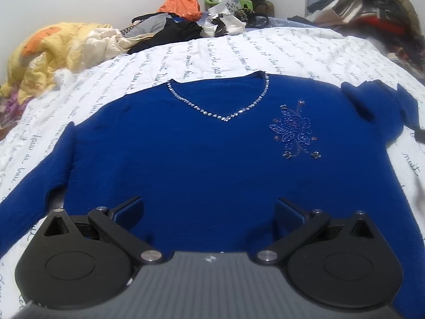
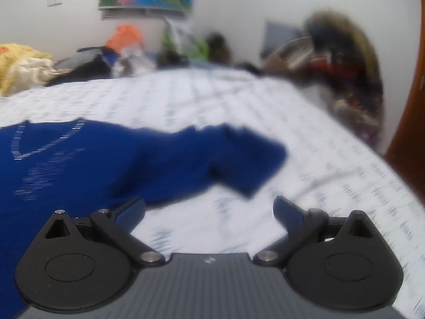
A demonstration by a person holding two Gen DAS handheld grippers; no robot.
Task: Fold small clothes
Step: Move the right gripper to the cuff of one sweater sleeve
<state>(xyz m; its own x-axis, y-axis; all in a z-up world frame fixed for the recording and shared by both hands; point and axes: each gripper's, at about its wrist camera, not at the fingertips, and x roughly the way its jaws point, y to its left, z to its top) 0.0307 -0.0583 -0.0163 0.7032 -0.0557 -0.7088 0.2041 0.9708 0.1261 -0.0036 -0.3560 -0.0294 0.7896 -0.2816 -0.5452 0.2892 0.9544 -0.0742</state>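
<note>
Both tools sit nearest the lenses: left tool point(image 1: 209, 210) with fingers spread wide over the lower body of the blue sweater point(image 1: 186, 164), gripping nothing; right tool point(image 2: 209, 210) likewise spread and empty above the white printed bedsheet point(image 2: 239, 101). Sweater lies face up and flat on the bed, rhinestone V-neckline point(image 1: 225, 118) toward the far side. Its right sleeve point(image 2: 233, 156) is bunched and folded back just beyond the right tool; that view is blurred. Mixed clothing piles point(image 1: 170, 26) line the bed's far edge.

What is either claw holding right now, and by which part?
Nothing. The left claw is open above the blue sweater; the right claw is open over the bedsheet beside its sleeve.
</note>
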